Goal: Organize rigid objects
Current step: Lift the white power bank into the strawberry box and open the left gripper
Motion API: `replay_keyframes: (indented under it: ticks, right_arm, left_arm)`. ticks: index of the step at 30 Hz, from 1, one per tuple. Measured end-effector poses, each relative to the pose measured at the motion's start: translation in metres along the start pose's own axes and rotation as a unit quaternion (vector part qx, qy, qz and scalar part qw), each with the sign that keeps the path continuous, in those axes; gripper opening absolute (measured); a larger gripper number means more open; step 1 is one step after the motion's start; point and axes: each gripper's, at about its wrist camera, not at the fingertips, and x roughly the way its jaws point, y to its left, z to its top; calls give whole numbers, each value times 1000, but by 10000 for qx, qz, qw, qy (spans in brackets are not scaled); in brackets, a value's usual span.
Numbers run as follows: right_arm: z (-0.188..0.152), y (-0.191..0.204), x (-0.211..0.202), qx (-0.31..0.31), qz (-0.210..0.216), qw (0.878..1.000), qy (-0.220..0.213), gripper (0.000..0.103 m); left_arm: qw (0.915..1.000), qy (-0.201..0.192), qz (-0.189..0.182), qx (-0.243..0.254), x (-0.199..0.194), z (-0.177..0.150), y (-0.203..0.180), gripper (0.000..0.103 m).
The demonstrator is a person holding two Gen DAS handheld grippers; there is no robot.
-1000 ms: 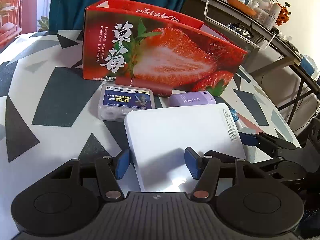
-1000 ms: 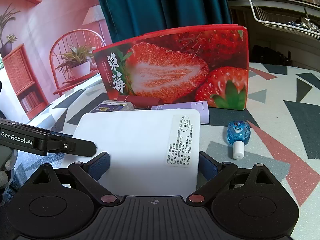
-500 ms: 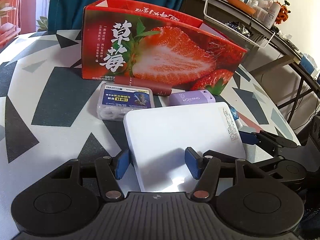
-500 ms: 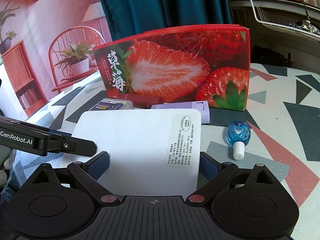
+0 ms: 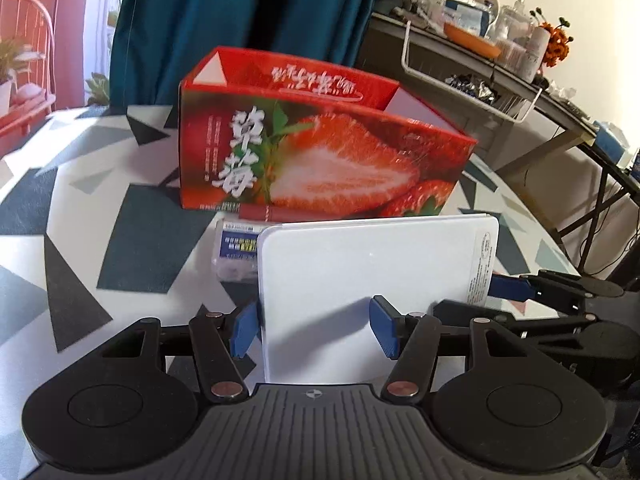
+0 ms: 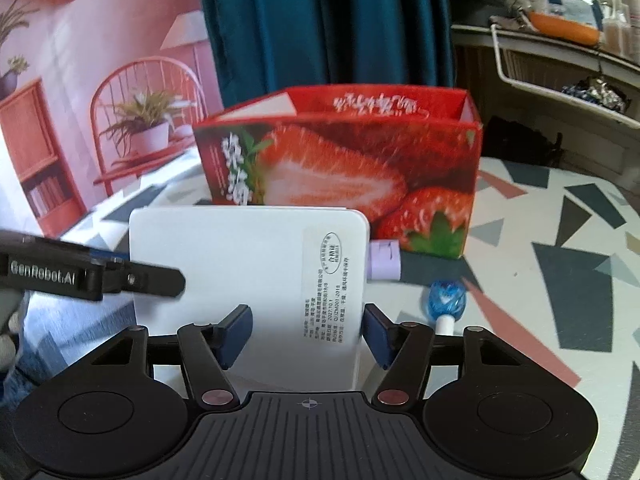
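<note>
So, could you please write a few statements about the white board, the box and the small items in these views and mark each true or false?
1. Both grippers, left and right, hold the white board. True.
2. The strawberry box is closed on top. False: its top is open.
3. A small blue bottle lies on the table to the right of the board. True.
4. The white board is blank all over. False: a printed label runs along its right edge.
5. The purple item sits inside the box. False: it lies on the table in front of it.
</note>
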Motion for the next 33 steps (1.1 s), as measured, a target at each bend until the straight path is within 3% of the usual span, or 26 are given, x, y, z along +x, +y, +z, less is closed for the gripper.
replay_keyframes:
  ticks: [5,11,18,24,33]
  right_arm:
    - [30,2,-16,40,-38,9999,-85,57]
    - [100,-5,-39,68,-9,9982,-594,57]
    - [182,-20,-30,-169,-53,9944,-1042,58]
    - [214,-42,16,-128,-55,9967,-805,58]
    - [213,-75,107,233,53,9994,251,57]
  left_arm:
    - [9995,-313,-65,-31,-18,26,-5,62]
    - [9952,-956,-175,148,-45,95,-14,62]
    - [9912,-1301,-215,111,-42,168,-17,62]
    - [9949,-974,-234,-83,1,196,-1,62]
    - [9988,-167,-188,-410,82,198,37,62]
